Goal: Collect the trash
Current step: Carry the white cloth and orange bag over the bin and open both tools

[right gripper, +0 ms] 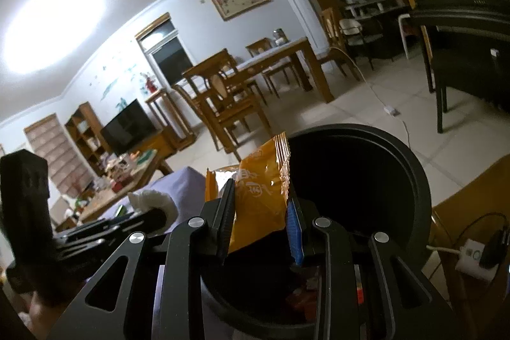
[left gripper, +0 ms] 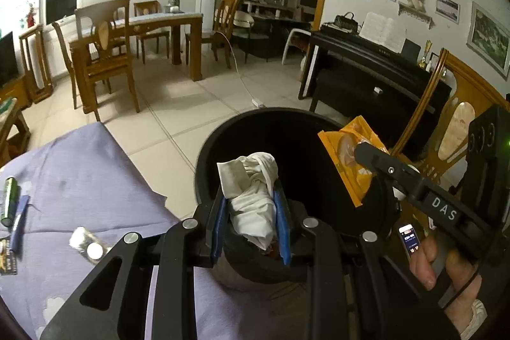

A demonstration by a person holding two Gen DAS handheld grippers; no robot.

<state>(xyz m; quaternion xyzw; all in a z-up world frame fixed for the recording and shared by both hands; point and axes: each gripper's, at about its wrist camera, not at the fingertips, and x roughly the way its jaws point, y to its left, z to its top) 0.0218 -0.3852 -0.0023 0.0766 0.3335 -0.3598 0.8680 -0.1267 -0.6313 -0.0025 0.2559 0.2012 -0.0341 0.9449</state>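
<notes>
My left gripper [left gripper: 251, 203] is shut on a crumpled white tissue [left gripper: 251, 193] and holds it over the open mouth of a black trash bin [left gripper: 216, 142]. My right gripper [right gripper: 261, 212] is shut on an orange snack wrapper [right gripper: 261, 196] above the same bin [right gripper: 411, 174]. The right gripper [left gripper: 369, 158] and its wrapper [left gripper: 347, 155] also show in the left wrist view, at the bin's right side. The tissue [right gripper: 153, 199] shows at the left in the right wrist view. Some red trash lies at the bin's bottom [right gripper: 302, 301].
A table with a purple cloth [left gripper: 79, 174] stands left of the bin, with a green battery [left gripper: 9, 199], a blue pen [left gripper: 19, 222] and a foil blister pack [left gripper: 87, 244] on it. A wooden chair [left gripper: 452, 123] stands right of the bin. A dining set and a piano stand behind.
</notes>
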